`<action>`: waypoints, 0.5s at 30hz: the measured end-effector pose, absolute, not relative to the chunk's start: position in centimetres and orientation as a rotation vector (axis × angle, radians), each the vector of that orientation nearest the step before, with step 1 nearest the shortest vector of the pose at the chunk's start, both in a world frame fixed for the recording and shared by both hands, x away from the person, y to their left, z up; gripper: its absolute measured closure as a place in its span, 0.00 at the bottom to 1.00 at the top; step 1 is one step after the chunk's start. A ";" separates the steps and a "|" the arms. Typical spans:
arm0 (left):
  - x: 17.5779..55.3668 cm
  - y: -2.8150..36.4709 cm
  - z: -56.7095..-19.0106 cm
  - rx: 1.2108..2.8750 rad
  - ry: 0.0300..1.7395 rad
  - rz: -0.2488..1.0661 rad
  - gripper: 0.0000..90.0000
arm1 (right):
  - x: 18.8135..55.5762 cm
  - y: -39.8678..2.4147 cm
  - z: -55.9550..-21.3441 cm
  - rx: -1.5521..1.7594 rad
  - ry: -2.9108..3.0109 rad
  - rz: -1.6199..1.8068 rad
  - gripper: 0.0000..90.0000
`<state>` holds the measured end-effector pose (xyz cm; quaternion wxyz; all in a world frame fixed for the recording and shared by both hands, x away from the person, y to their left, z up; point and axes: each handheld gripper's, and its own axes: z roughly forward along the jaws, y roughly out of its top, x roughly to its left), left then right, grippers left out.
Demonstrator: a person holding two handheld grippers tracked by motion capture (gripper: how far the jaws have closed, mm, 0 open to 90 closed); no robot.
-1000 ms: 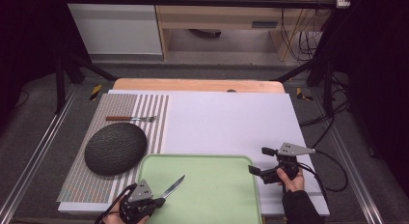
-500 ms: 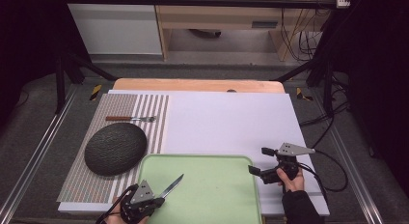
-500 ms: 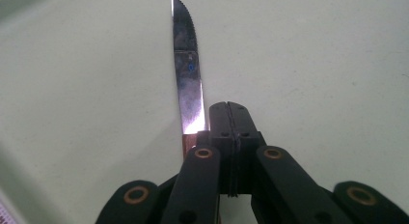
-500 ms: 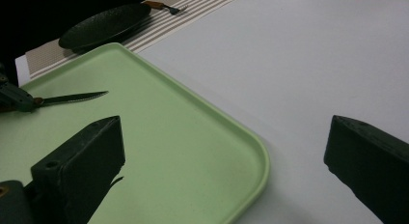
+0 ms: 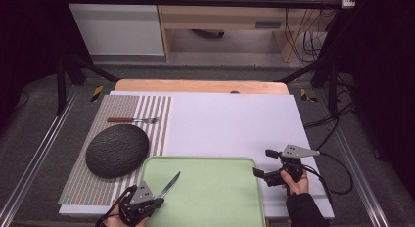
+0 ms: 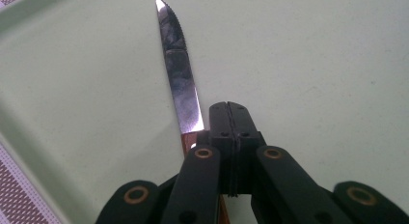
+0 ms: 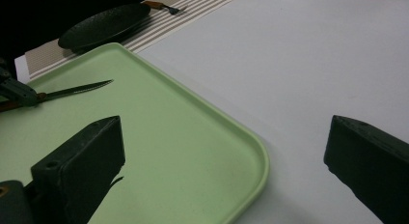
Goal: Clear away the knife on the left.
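A steak knife (image 5: 170,184) with a serrated steel blade and a brown handle points up and right over the pale green tray (image 5: 215,163). My left gripper (image 5: 159,195) sits at the tray's near left corner, shut on the knife's handle. In the left gripper view the jaws (image 6: 229,107) are pressed together and the knife (image 6: 177,74) runs out past their left side over the tray (image 6: 313,55). My right gripper (image 5: 263,162) stands open beside the tray's right edge, with nothing between its jaws. The right gripper view (image 7: 225,122) looks across the tray (image 7: 193,132) at the knife (image 7: 77,90).
A dark round plate (image 5: 117,149) lies on a striped placemat (image 5: 156,114) left of the tray, with a wooden-handled fork (image 5: 133,120) beyond it. A white sheet (image 5: 235,124) covers the middle and right of the table. Cables trail at the right.
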<state>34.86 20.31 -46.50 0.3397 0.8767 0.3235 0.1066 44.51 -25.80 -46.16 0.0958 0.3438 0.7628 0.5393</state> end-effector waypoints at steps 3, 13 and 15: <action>35.0 20.5 -46.5 2.279 0.848 0.284 1.00 | 44.5 -25.8 -46.2 1.018 2.263 1.596 0.01; 35.0 21.0 -46.4 2.283 0.855 0.299 1.00 | 44.5 -25.8 -46.2 1.021 2.265 1.593 0.01; 35.1 21.1 -46.4 2.285 0.856 0.302 1.00 | 44.5 -25.8 -46.2 1.022 2.264 1.592 0.01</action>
